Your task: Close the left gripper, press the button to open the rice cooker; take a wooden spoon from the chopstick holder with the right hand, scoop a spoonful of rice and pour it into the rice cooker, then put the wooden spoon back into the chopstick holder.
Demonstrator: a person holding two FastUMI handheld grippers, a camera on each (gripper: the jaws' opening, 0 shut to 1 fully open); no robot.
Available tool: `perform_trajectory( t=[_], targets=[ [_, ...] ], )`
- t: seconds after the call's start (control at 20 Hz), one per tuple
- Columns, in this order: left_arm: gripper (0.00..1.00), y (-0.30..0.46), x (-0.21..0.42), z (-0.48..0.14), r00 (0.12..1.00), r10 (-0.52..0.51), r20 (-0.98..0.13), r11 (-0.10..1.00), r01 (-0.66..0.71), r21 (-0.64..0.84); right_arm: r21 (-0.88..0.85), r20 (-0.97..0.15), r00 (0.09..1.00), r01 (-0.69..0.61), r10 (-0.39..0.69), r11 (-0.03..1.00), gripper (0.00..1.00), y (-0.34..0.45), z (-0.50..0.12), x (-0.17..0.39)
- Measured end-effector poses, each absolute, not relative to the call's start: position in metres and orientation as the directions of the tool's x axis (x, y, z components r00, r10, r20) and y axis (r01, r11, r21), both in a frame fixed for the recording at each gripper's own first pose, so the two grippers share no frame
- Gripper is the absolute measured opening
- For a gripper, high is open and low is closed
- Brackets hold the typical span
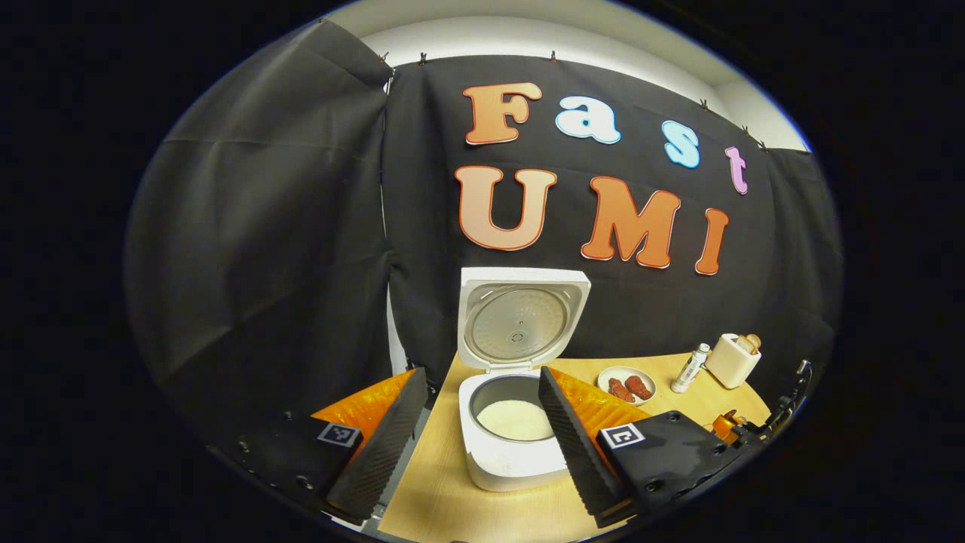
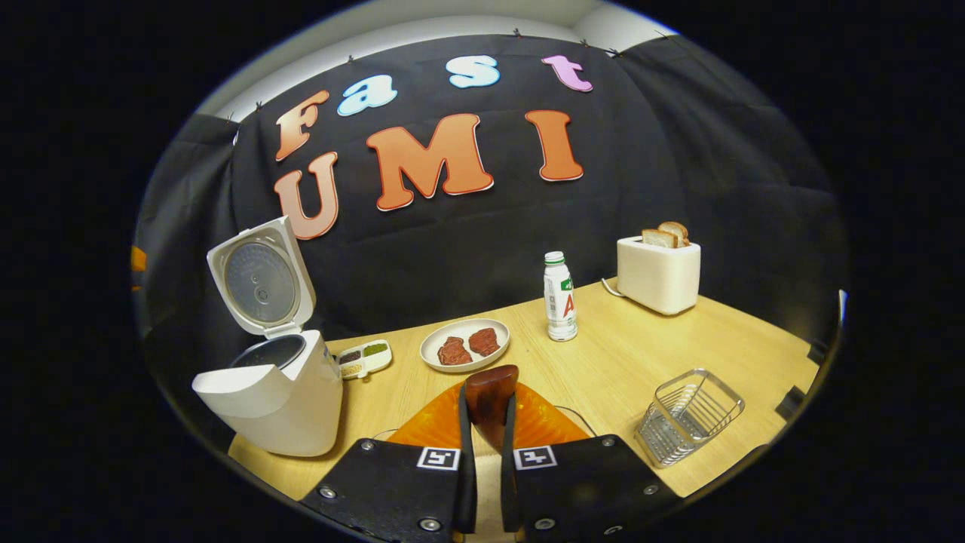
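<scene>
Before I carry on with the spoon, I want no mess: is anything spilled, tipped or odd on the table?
Nothing stands out. The rice cooker stands upright with its lid raised, the plate, bottle, toaster and wire basket sit upright, and no rice lies on the table.

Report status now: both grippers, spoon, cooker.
Left gripper open, facing rice cooker, lid up, rice inside. Right gripper shut on wooden spoon, held above table. Chopstick holder unobstructed at right.

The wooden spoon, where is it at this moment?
In the right gripper view, the wooden spoon is clamped between the right gripper fingers, low in the middle, above the table and just before the plate.
</scene>
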State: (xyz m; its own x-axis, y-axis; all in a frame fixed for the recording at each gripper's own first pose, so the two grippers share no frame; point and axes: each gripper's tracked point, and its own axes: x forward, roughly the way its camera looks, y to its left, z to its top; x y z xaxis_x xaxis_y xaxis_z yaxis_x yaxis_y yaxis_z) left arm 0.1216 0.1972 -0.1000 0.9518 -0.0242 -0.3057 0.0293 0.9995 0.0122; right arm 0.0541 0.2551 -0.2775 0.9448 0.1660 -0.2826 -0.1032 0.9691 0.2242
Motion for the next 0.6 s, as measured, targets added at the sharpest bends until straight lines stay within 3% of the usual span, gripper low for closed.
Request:
perform_trajectory(
  t=[0.25,0.6],
  targets=[
    [1.0,0.2,0.118,-0.105,0.949,-0.022,-0.315,1.0,0.018,-0.014,0.547,-0.278,0.94,-0.015,0.199,0.837,0.12,0.247,-0.282,0.051],
    [1.0,0.19,0.113,-0.103,0.949,-0.035,-0.314,0.999,0.027,-0.032,0.828,-0.315,0.933,0.18,0.174,0.531,0.12,0.212,-0.307,0.05]
  ],
)
